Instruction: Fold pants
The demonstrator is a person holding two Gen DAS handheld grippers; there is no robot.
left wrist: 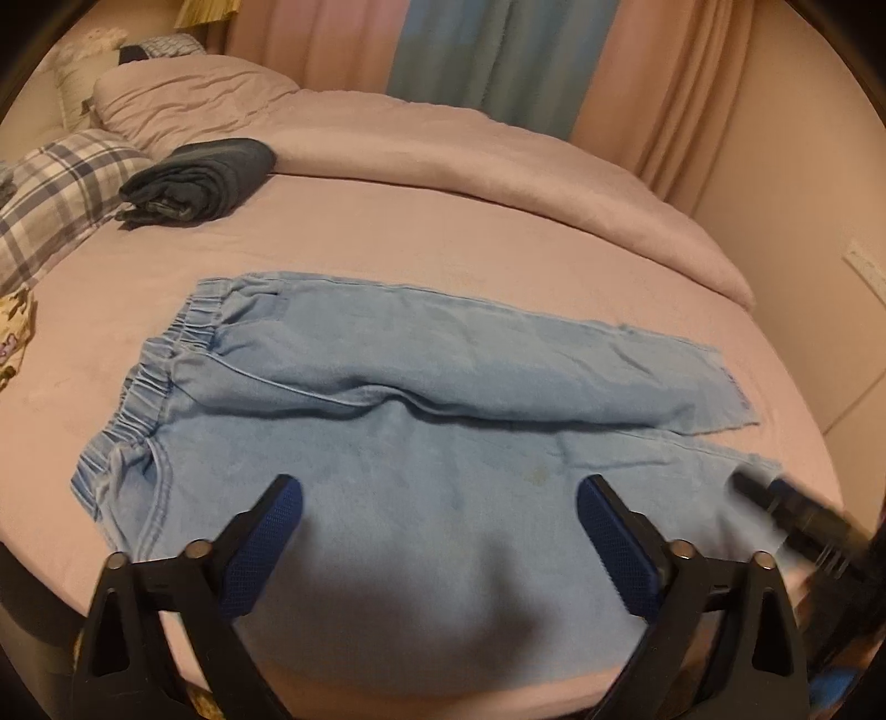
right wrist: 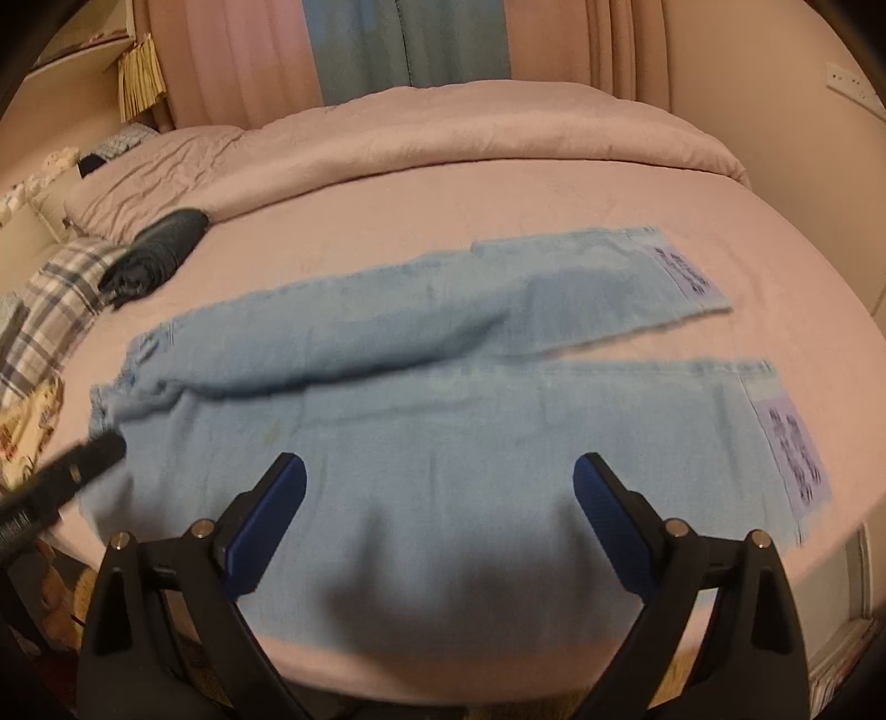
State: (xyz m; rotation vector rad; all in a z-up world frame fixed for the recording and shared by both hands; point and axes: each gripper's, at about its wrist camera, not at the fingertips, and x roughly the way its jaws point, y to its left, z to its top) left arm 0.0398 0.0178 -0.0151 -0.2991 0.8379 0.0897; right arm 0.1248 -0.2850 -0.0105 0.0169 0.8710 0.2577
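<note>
Light blue pants (left wrist: 421, 399) lie flat on the pink bed (left wrist: 387, 232), elastic waistband at the left, two legs running right. In the right wrist view the pants (right wrist: 443, 421) show both leg ends with pale printed cuffs at the right. My left gripper (left wrist: 440, 493) is open and empty, hovering over the near leg by the seat. My right gripper (right wrist: 440, 471) is open and empty over the near leg. The right gripper shows blurred at the right edge of the left wrist view (left wrist: 797, 515); the left gripper shows blurred at the left of the right wrist view (right wrist: 61, 476).
A folded dark garment (left wrist: 199, 183) lies at the back left beside a plaid pillow (left wrist: 55, 194). A pink duvet (left wrist: 498, 160) is bunched along the far side. Curtains (left wrist: 470, 50) hang behind. A patterned cloth (left wrist: 14, 332) sits at the left edge.
</note>
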